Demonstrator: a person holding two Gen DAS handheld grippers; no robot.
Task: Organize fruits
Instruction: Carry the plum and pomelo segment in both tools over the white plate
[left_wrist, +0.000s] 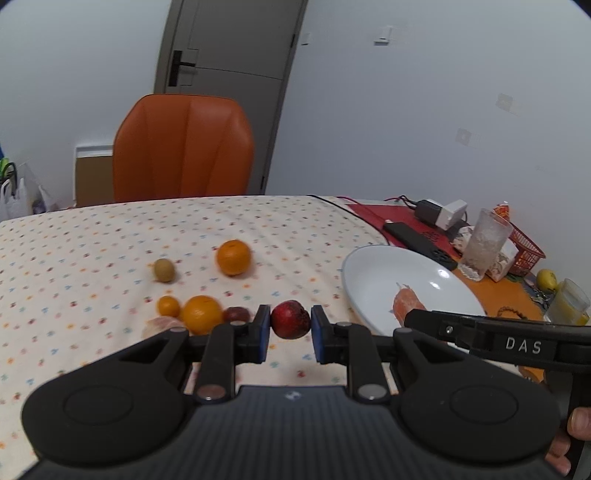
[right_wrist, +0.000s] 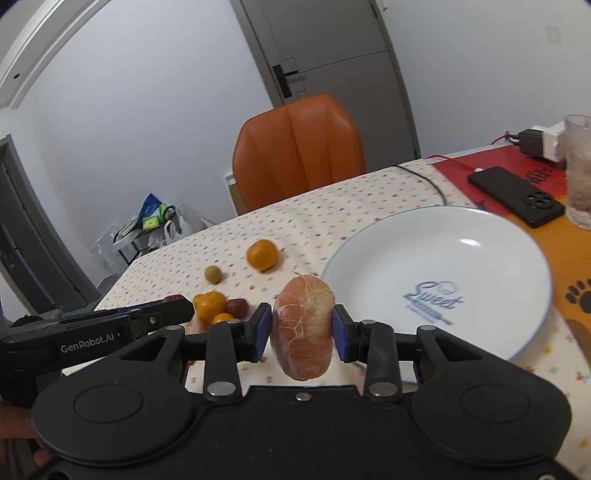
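Observation:
My left gripper (left_wrist: 290, 328) is shut on a small dark red fruit (left_wrist: 290, 319), held above the dotted tablecloth (left_wrist: 92, 258). My right gripper (right_wrist: 302, 328) is shut on a peeled pink citrus segment (right_wrist: 303, 325), held just left of the white plate (right_wrist: 480, 236). In the left wrist view the segment (left_wrist: 404, 301) hangs over the plate's near rim (left_wrist: 354, 266). On the cloth lie an orange (left_wrist: 233, 257), a greenish-brown fruit (left_wrist: 164, 270), a small tangerine (left_wrist: 168, 306), a second orange (left_wrist: 201, 314), a dark red date (left_wrist: 236, 314) and a pale peeled piece (left_wrist: 162, 325).
An orange chair (left_wrist: 183, 147) stands behind the table's far edge. Right of the plate are a black phone (right_wrist: 517, 195), a frosted glass (left_wrist: 484, 243), chargers with cables (left_wrist: 441, 212), a red basket (left_wrist: 526, 251) and a lemon (left_wrist: 546, 279).

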